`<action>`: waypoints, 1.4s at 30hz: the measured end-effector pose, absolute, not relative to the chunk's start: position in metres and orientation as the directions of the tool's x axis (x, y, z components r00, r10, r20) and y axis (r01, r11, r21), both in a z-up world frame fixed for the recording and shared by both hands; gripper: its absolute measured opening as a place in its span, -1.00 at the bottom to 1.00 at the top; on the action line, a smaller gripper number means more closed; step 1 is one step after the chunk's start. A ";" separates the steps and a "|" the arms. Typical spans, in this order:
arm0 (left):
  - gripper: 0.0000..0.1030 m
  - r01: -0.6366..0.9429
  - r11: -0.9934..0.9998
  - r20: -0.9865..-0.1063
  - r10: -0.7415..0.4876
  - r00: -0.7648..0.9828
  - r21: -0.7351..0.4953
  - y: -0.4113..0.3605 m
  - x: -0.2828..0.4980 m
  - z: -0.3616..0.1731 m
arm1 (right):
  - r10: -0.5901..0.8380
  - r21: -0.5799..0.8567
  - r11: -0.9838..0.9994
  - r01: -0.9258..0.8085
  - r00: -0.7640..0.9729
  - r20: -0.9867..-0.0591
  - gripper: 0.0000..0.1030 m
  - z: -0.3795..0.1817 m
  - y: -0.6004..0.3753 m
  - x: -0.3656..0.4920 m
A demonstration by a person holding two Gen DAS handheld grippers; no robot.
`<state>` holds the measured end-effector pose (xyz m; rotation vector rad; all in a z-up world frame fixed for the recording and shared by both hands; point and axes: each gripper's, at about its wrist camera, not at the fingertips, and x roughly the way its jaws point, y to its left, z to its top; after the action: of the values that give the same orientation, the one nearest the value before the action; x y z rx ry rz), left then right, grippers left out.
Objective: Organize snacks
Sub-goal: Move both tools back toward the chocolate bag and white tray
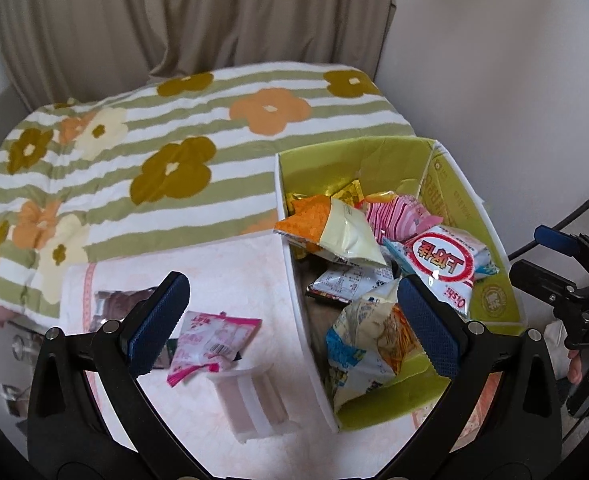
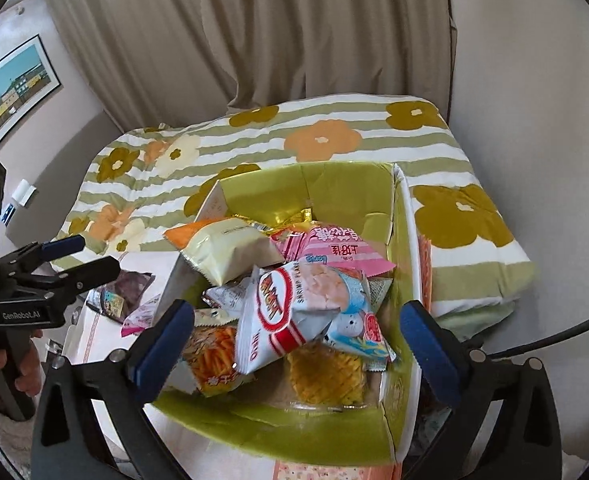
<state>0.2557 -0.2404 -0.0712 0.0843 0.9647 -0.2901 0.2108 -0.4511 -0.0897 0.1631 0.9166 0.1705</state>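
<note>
A green-lined cardboard box (image 1: pixel 494 216) holds several snack bags, among them a white Oishi shrimp bag (image 1: pixel 446 268) and an orange-and-cream bag (image 1: pixel 334 228); the box also shows in the right wrist view (image 2: pixel 334 184). A pink packet (image 1: pixel 210 336) and a dark purple packet (image 1: pixel 114 304) lie on the table left of the box. My left gripper (image 1: pixel 294 320) is open and empty above the box's left wall. My right gripper (image 2: pixel 294 344) is open and empty over the box, above the Oishi bag (image 2: pixel 290 320).
A pale pink table cover (image 1: pixel 234 264) lies under the box. A small white plastic stand (image 1: pixel 254 400) lies near the pink packet. A striped flowered quilt (image 1: pixel 154 152) lies behind. Beige curtains and a wall stand beyond.
</note>
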 end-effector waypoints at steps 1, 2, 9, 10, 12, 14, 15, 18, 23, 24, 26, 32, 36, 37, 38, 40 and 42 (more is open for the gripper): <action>1.00 0.274 0.960 -0.818 -0.202 0.539 -0.056 -0.238 0.252 -0.069 | 0.226 0.217 0.972 -0.088 0.599 -0.768 0.99 -0.088 -0.449 0.208; 1.00 0.267 0.962 -0.817 -0.197 0.542 -0.055 -0.237 0.249 -0.067 | 0.234 0.221 0.970 -0.097 0.600 -0.765 0.99 -0.086 -0.448 0.206; 1.00 0.159 0.987 -0.813 -0.105 0.573 -0.015 -0.200 0.213 -0.058 | 0.303 0.233 0.953 -0.194 0.601 -0.740 0.99 -0.081 -0.423 0.196; 1.00 0.142 0.990 -0.817 -0.090 0.569 -0.010 -0.191 0.209 -0.058 | 0.313 0.235 0.950 -0.207 0.600 -0.736 0.99 -0.080 -0.418 0.194; 1.00 0.101 0.995 -0.829 -0.056 0.557 0.001 -0.170 0.202 -0.060 | 0.333 0.244 0.943 -0.227 0.599 -0.728 0.99 -0.081 -0.405 0.188; 1.00 0.066 0.998 -0.835 -0.029 0.550 0.009 -0.151 0.198 -0.061 | 0.365 0.272 0.931 -0.244 0.581 -0.728 0.99 -0.083 -0.393 0.187; 1.00 0.040 0.999 -0.835 -0.010 0.550 0.015 -0.137 0.195 -0.062 | 0.382 0.287 0.924 -0.253 0.573 -0.725 0.99 -0.084 -0.385 0.185; 1.00 0.003 1.000 -0.836 0.004 0.549 0.007 -0.109 0.191 -0.065 | 0.408 0.300 0.912 -0.280 0.552 -0.727 0.99 -0.088 -0.357 0.180; 1.00 0.009 0.999 -0.851 -0.035 0.524 -0.036 -0.065 0.201 -0.082 | 0.375 0.264 0.925 -0.272 0.548 -0.748 0.99 -0.096 -0.309 0.170; 1.00 0.019 0.999 -0.853 -0.043 0.520 -0.039 -0.060 0.204 -0.085 | 0.350 0.241 0.935 -0.261 0.552 -0.757 0.99 -0.100 -0.297 0.169; 1.00 0.051 0.998 -0.861 -0.059 0.505 -0.038 -0.050 0.214 -0.092 | 0.315 0.217 0.947 -0.237 0.549 -0.775 0.99 -0.106 -0.276 0.170; 1.00 0.140 0.987 -0.891 -0.137 0.432 -0.083 -0.023 0.247 -0.125 | 0.260 0.221 0.965 -0.139 0.519 -0.814 0.99 -0.134 -0.222 0.174; 1.00 0.191 0.977 -0.913 -0.163 0.373 -0.096 -0.010 0.270 -0.155 | 0.211 0.213 0.975 -0.057 0.517 -0.830 0.99 -0.157 -0.195 0.174; 1.00 0.205 0.974 -0.918 -0.169 0.359 -0.099 -0.007 0.276 -0.162 | 0.202 0.213 0.976 -0.038 0.516 -0.832 0.99 -0.163 -0.191 0.174; 1.00 0.216 0.971 -0.923 -0.170 0.345 -0.098 -0.006 0.282 -0.170 | 0.192 0.215 0.977 -0.017 0.514 -0.836 0.99 -0.171 -0.187 0.174; 1.00 0.234 0.967 -0.931 -0.173 0.322 -0.099 -0.005 0.293 -0.182 | 0.174 0.209 0.978 0.012 0.516 -0.839 0.99 -0.183 -0.180 0.174; 1.00 0.245 0.964 -0.936 -0.179 0.302 -0.105 -0.006 0.303 -0.193 | 0.144 0.184 0.983 0.027 0.515 -0.845 0.99 -0.196 -0.174 0.174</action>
<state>0.3029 -0.0065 -0.1930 0.0613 1.2325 -0.2817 0.1737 -0.1737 -0.1960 0.1824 1.0288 0.0710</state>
